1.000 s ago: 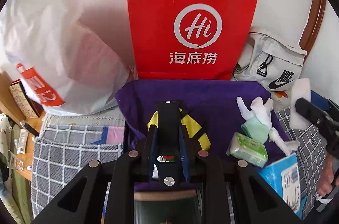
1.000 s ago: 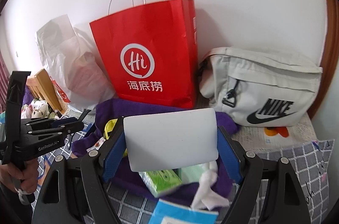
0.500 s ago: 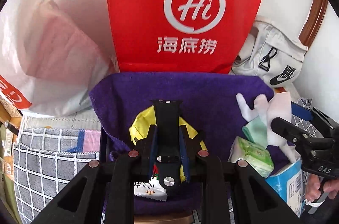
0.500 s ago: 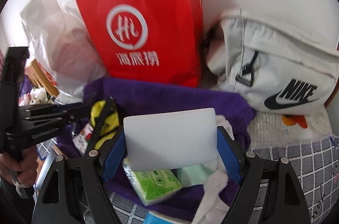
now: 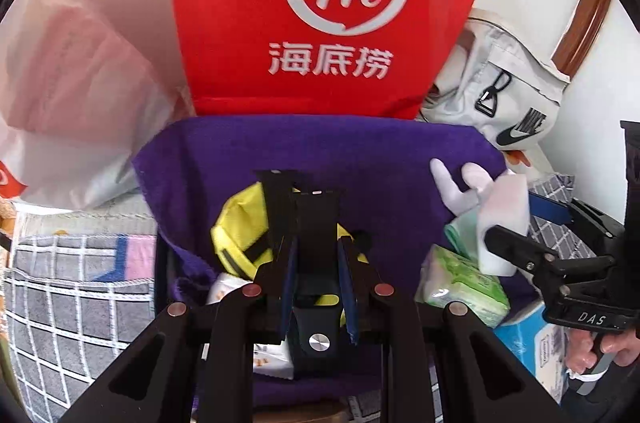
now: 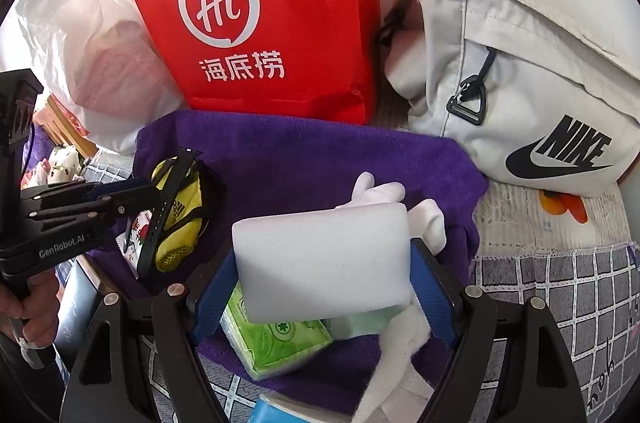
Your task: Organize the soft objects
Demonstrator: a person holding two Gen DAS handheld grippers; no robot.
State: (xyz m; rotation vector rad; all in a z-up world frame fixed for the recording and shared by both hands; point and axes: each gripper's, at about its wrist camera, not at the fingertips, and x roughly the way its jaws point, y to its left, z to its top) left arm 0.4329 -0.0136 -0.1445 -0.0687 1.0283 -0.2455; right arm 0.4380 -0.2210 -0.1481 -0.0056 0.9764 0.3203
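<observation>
White sponge block (image 6: pixel 322 265), smooth and rectangular, sits clamped in right tongs (image 6: pixel 320 287); left tongs (image 5: pixel 316 263) grip a black strap (image 5: pixel 310 211).

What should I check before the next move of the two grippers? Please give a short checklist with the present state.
1. Right gripper jaws shut on the white sponge: ok.
2. Left gripper jaws shut on the black strap: ok.
3. Purple towel bare in the middle for a drop: ok.
4. Sponge clear of the green tissue pack beneath: cannot tell.
5. Grippers apart from each other: ok.
</observation>
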